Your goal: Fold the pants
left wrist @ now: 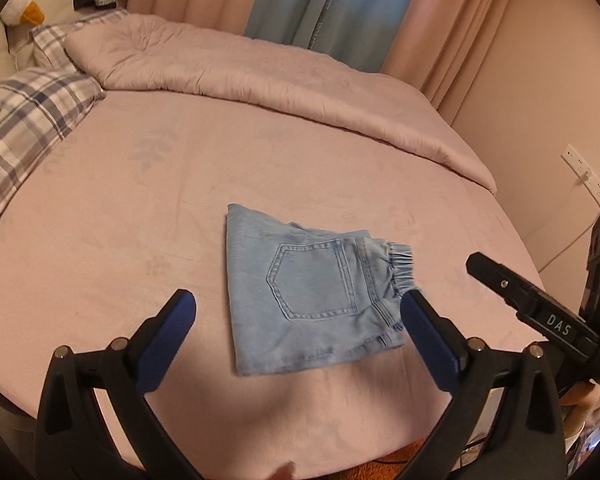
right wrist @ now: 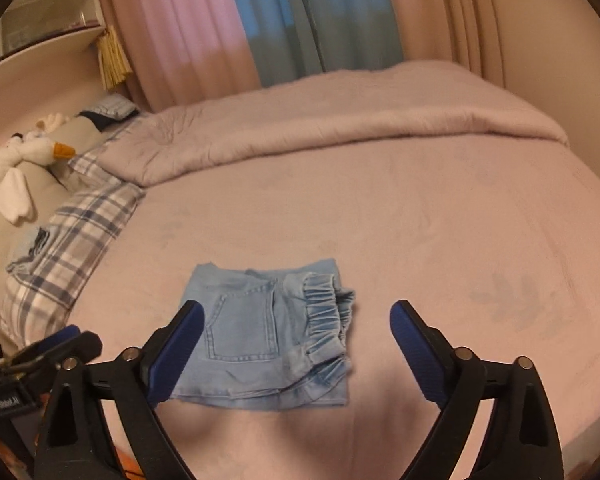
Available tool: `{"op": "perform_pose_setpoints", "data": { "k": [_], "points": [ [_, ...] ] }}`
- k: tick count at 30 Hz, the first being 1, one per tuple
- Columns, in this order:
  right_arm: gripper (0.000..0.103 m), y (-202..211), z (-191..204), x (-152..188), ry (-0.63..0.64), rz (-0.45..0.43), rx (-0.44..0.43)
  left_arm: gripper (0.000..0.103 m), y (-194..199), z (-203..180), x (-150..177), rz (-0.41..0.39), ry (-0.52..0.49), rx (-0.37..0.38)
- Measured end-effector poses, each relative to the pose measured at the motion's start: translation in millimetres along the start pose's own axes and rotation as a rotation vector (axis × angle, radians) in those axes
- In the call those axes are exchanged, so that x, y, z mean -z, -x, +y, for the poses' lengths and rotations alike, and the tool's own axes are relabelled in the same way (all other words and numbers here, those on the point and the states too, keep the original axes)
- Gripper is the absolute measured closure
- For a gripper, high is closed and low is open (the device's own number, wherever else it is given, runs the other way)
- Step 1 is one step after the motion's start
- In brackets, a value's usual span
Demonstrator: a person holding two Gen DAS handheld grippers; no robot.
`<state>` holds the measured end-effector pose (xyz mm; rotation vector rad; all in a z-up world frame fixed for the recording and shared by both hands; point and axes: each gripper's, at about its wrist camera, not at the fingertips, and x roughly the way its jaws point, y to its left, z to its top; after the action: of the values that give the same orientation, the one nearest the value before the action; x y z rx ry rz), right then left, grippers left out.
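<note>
Now we see one pair of light blue denim pants, folded into a compact packet and lying flat on the pink bed sheet, near the front edge of the bed. Its long axis runs from left to right in the left wrist view; the elastic waistband points to the right, and the folded edge is at the left. One back pocket faces up.

We hold two grippers. Our left gripper stands wide apart, with nothing between its blue pads; the packet lies between and below them, and we cannot tell if the right pad touches the cloth. Our right gripper is also spread wide and holds nothing.

Behind the pants we count one folded grey quilt, two checked pillows and one white plush goose.
</note>
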<state>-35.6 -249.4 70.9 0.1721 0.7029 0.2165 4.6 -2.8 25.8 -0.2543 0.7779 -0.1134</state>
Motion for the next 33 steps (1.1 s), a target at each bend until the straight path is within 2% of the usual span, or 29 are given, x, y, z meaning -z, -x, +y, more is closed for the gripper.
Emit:
{"op": "perform_pose_setpoints", "data": {
  "k": [5,8,21,33],
  "points": [
    [0.007,-1,6,5,-0.016,-0.003,-0.001,0.001,6,-12,13,-0.014,-0.068,-0.103],
    [0.008,-2,8,8,-0.023,0.009,0.005,0.001,3,-12,20,-0.001,-0.083,-0.126],
    [0.007,-2,13,18,-0.018,0.023,0.056,0.001,5,-11,24,0.015,-0.075,-0.095],
    [0.007,-8,15,21,-0.011,0.035,0.120,0.001,-1,-16,30,0.037,-0.089,-0.098]
  ]
}}
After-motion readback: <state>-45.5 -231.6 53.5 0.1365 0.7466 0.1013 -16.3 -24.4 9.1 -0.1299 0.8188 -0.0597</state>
